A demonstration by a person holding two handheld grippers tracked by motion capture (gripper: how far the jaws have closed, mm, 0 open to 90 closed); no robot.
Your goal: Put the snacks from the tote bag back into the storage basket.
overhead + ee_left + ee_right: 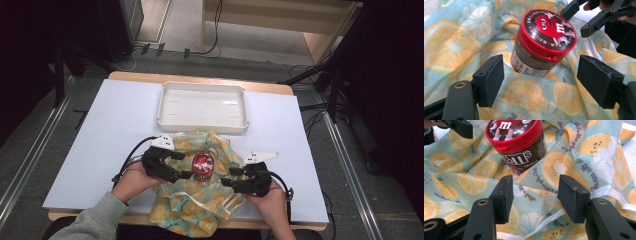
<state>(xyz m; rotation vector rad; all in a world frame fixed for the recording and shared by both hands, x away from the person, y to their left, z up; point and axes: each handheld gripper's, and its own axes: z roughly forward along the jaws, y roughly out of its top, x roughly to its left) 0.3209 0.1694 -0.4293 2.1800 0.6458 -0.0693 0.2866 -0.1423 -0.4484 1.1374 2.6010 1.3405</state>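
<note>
From the high view, my left claw [186, 165] and right claw [227, 176] sit on either side of the jar [203, 166], which stands upright on the cloth [197, 202] near the front of the tabletop [115, 130]. Both are spread and hold nothing. I judge the step to be wrapping the jar: the cloth lies rumpled around it, not yet gathered. The empty tray [203, 106] sits well behind, with bare tabletop between it and the cloth, so there is room to work toward the back. The cloth's near part hangs over the front edge, which leaves little room toward me.

In the left gripper view, my jaws stand wide, the jar [544, 42] ahead between them but untouched, its red lid [547, 30] tilted toward me. My right claw [584, 22] shows beyond it.

In the right gripper view, my jaws are parted over flat cloth [584, 157], the jar [517, 145] just ahead. The white hem [609, 192] runs beside my right jaw; next I would pinch that edge and lift it over the jar without tipping it.
</note>
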